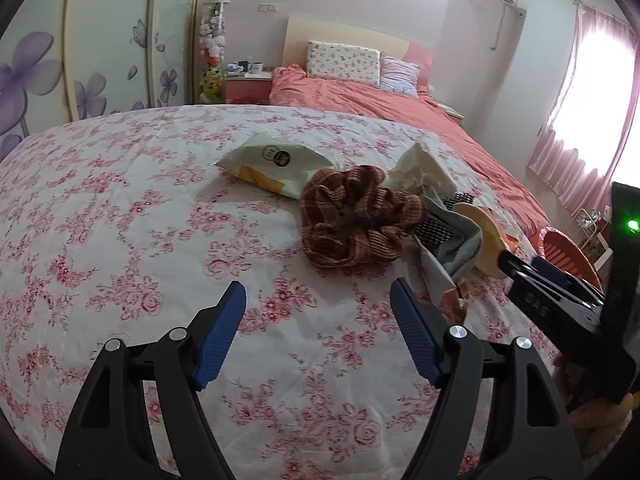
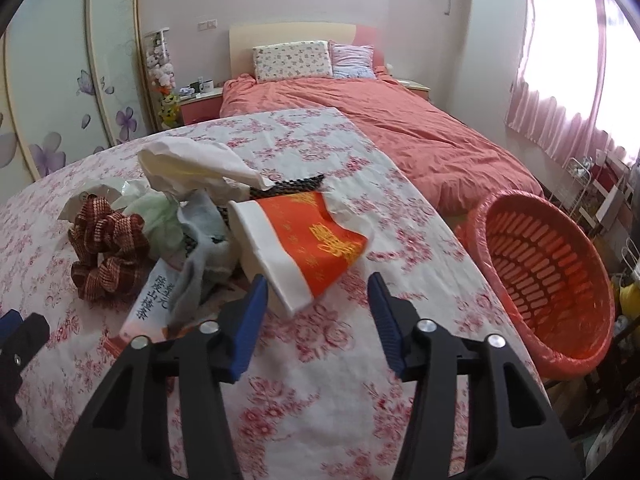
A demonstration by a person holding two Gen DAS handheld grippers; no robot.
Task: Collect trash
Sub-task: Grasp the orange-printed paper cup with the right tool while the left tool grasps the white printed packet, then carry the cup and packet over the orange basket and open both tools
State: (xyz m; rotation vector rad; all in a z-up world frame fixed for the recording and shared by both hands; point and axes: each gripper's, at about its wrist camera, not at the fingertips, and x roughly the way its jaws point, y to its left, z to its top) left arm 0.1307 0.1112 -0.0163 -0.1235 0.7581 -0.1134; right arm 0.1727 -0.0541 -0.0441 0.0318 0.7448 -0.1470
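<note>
Bedroom setting: a floral-print cloth [image 2: 320,420] covered the work surface filling the lower half of both views, with a coral bed [image 2: 400,128] behind it at upper centre. Left gripper [image 1: 318,308] had its jaws spread and held nothing; it sat low centre in its view, short of the pile. Right gripper [image 2: 318,304] was likewise spread and empty, its left blue pad just beside the corner of the red-and-white packet [image 2: 316,240]. Trash lay clustered mid-frame, items overlapping. Count, as far as visible: one white snack bag [image 1: 276,160] at centre of the left view, one crumpled white paper bag [image 2: 192,164], one red-and-white packet, one printed paper slip [image 2: 154,300], one pale green wad [image 2: 158,216], a grey cloth [image 2: 200,248] and some black mesh [image 2: 296,184] half buried. One plaid scrunchie [image 2: 106,248] sat touching the pile at centre left. One orange basket [image 2: 548,280] stood off the surface edge at right, empty as seen. Risks, as judged: tangled items could drag neighbours along on a lift; the thin slip could slide out of the pads; the scrunchie might be swept in as trash by mistake; the basket stood tilted and apart from the surface, so a release short of its rim would likely drop onto the floor.
</note>
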